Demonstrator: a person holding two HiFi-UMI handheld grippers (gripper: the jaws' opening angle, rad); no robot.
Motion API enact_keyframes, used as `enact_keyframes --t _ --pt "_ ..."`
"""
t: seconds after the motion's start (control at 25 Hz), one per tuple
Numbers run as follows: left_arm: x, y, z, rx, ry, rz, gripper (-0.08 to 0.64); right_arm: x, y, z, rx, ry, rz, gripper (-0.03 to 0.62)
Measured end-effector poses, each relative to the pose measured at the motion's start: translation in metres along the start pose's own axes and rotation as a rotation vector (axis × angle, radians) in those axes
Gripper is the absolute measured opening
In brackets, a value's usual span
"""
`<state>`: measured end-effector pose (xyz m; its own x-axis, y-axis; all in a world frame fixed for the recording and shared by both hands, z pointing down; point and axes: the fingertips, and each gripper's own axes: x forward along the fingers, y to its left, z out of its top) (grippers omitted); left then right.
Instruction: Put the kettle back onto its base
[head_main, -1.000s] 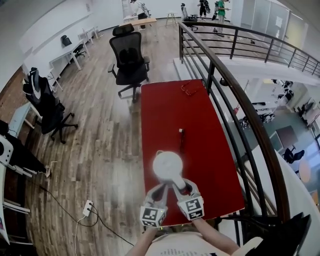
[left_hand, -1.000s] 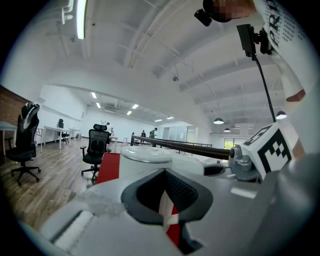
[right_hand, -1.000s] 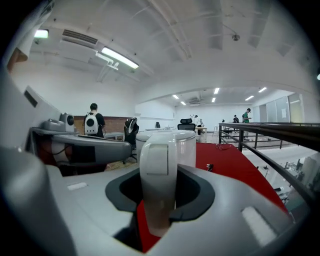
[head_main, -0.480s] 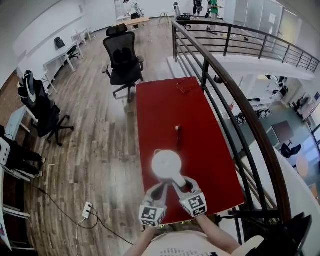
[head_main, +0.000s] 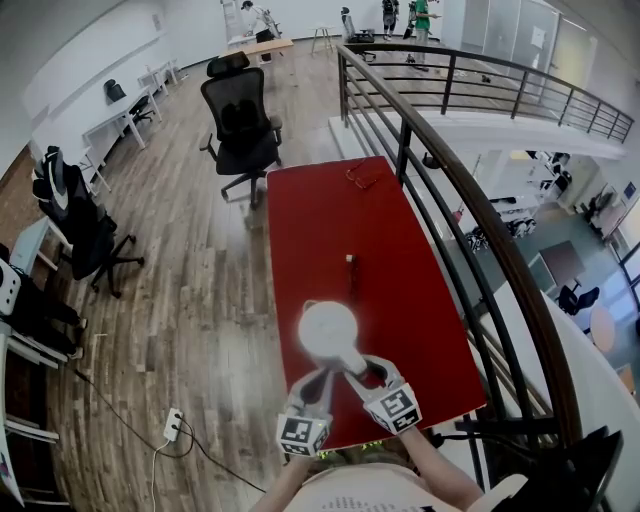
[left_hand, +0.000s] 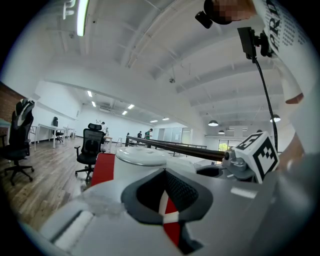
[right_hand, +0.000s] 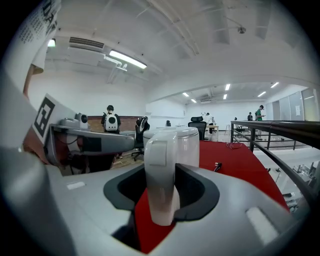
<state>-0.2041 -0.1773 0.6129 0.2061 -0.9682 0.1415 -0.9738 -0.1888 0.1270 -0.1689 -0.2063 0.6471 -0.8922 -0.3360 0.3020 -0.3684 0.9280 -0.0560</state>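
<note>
Kettle, one: white, smooth plastic, round lid seen from above, a thick rounded handle pointing toward the person. It sits over the near end of the table, and whether a base lies under it cannot be told. Table, one: long rectangle with a flat, matte red top. Right gripper, one: grey shell with dark ribbed pads, the jaws clamped on the kettle handle. Left gripper, one: same build, the jaws drawn together with only a thin slit and nothing between them, the tips just beside the kettle body. Marker cubes, two, one per gripper: white faces with black square patterns. Small dark plug-like object, one, lying mid-table, well apart from the kettle. Swivel chairs, two near ones: black, mesh-backed, on a wood-plank floor. Railing, one: dark metal bars under a rounded wooden rail, along the table's right edge. Print on the person's white shirt is cut off and cannot be read.
</note>
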Motion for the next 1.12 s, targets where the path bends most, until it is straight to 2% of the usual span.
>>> enact_keyframes --t 0.16,0.4,0.72,0.84,0.96,1.12 --pt "-0.003 -0.003 0.005 0.05 -0.014 -0.004 0.005 -0.014 0.004 0.009 -0.026 0.004 0.025 0.173" --pt "-0.005 0.003 0.021 0.076 -0.042 0.002 0.005 -0.024 0.008 0.019 -0.084 0.02 0.048 0.187" --pt "0.002 -0.001 0.073 0.093 -0.142 -0.012 0.005 -0.037 0.01 0.086 -0.224 -0.079 0.041 0.187" --pt "0.006 -0.007 0.096 0.072 -0.196 -0.029 0.005 -0.035 0.011 0.11 -0.25 -0.11 0.046 0.137" --pt "0.009 -0.013 0.107 0.082 -0.217 -0.047 0.005 -0.033 0.011 0.121 -0.275 -0.117 0.036 0.026" --pt "0.012 -0.017 0.111 0.091 -0.227 -0.071 0.005 -0.03 0.009 0.125 -0.272 -0.127 0.025 0.006"
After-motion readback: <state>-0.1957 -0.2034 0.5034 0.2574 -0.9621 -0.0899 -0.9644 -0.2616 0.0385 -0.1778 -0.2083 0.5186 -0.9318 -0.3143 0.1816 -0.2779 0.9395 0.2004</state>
